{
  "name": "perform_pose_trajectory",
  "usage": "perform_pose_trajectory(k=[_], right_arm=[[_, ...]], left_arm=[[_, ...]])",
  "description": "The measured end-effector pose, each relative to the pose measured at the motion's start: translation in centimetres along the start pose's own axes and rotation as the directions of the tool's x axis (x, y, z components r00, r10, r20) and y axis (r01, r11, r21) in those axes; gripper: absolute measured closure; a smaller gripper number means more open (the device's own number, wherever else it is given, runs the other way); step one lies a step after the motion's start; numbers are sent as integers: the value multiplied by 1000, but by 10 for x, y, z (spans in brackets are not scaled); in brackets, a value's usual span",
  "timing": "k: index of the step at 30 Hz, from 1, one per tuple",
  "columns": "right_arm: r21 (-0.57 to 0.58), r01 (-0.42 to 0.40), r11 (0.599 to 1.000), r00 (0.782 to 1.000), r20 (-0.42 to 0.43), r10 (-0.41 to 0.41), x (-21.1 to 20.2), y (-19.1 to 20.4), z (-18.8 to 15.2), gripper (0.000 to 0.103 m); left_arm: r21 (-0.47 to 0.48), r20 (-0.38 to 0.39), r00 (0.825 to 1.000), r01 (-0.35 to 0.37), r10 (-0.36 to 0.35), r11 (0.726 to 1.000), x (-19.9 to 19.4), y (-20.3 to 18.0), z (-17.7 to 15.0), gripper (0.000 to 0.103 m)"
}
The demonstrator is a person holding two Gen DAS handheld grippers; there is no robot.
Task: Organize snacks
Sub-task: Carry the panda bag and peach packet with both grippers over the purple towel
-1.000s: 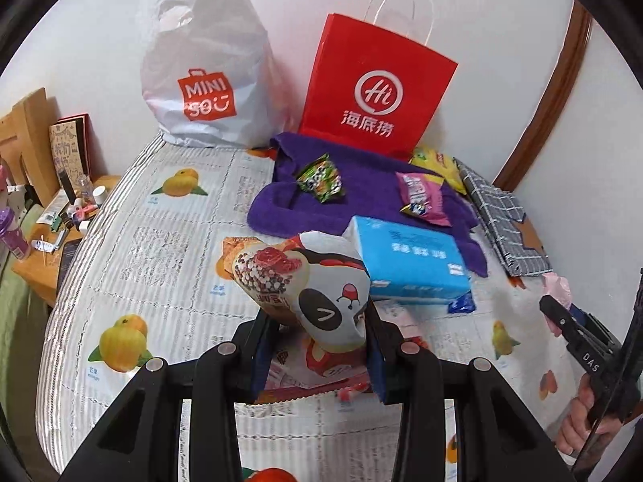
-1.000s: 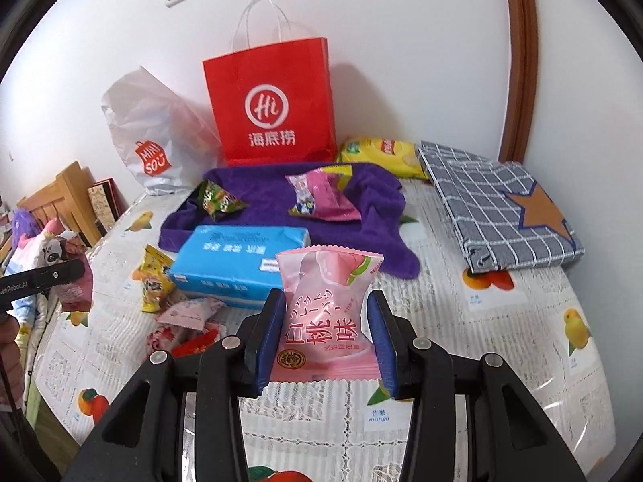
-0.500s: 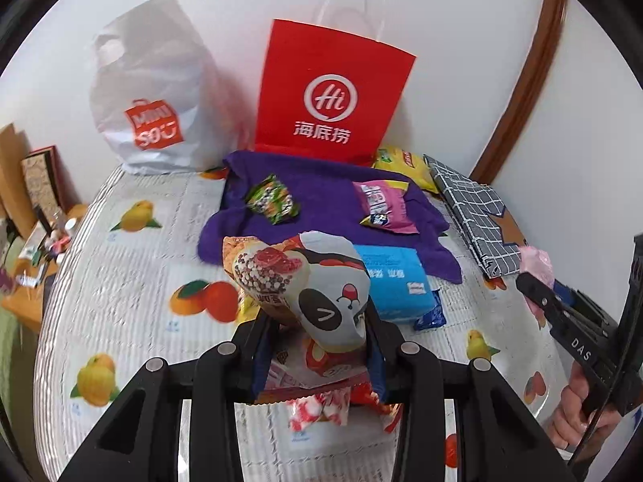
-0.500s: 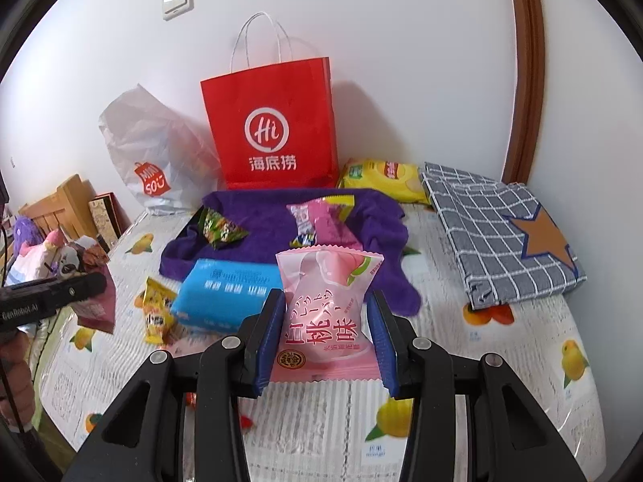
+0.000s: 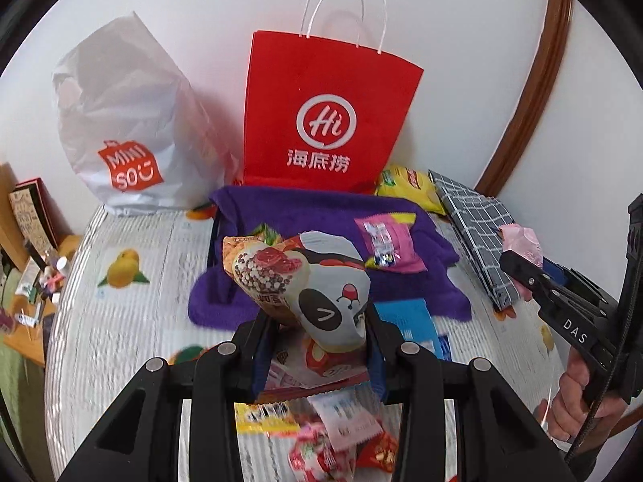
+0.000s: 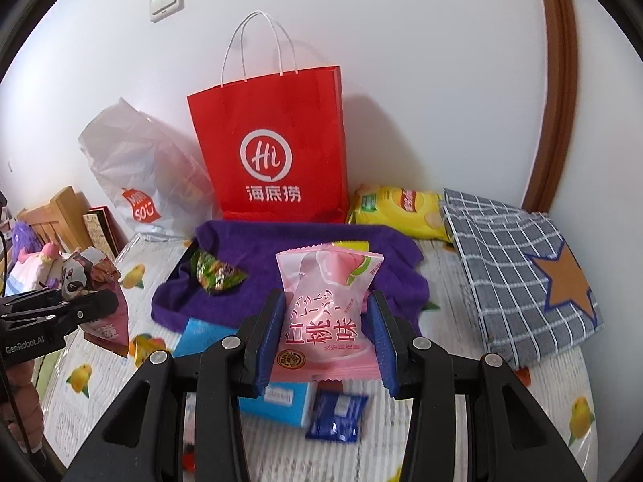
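My left gripper [image 5: 317, 329] is shut on a panda-print snack bag [image 5: 321, 289] and holds it above the bed. My right gripper [image 6: 325, 341] is shut on a pink peach snack packet [image 6: 325, 309], also raised. A purple towel [image 5: 321, 213] lies ahead with a pink packet [image 5: 388, 245] and a green packet [image 6: 215, 271] on it. A red paper bag [image 5: 325, 120] stands upright behind the towel against the wall. The right gripper shows at the right of the left wrist view [image 5: 518, 263]; the left gripper shows at the left of the right wrist view [image 6: 102, 301].
A white Miniso plastic bag [image 5: 124, 132] stands left of the red bag. A yellow chip bag [image 6: 398, 209] and a folded checked cloth [image 6: 522, 269] lie at the right. A blue tissue pack [image 5: 410, 321], a small blue packet [image 6: 337, 413] and loose snacks [image 5: 329, 438] lie on the bed below me.
Both grippers have moved forward and upward toward the red bag with their snacks still held. The towel and bags now look closer.
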State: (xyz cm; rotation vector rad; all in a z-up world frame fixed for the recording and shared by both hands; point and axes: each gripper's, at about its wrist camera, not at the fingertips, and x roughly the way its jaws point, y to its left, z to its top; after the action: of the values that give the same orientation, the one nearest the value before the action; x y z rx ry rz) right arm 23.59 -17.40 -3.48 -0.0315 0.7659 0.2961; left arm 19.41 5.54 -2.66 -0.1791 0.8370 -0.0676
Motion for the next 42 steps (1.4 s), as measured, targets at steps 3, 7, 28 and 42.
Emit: perform_pose_trajectory(k=[3, 7, 28, 42], right_arm=[[-3, -4, 1000, 1000, 1, 4, 13, 1, 13, 61], [-2, -13, 1000, 1000, -2, 12, 31, 3, 29, 61], [-1, -28, 1000, 996, -85, 27, 127, -2, 52, 61], [6, -51, 999, 987, -150, 51, 154, -11, 49, 61]], left_arm=[[6, 5, 1000, -18, 18, 1000, 8, 3, 13, 66], [4, 3, 1000, -26, 26, 1000, 21, 8, 29, 66], [-37, -63, 998, -34, 31, 999, 102, 36, 74, 66], [-75, -131, 991, -38, 27, 996, 136, 54, 66, 66]])
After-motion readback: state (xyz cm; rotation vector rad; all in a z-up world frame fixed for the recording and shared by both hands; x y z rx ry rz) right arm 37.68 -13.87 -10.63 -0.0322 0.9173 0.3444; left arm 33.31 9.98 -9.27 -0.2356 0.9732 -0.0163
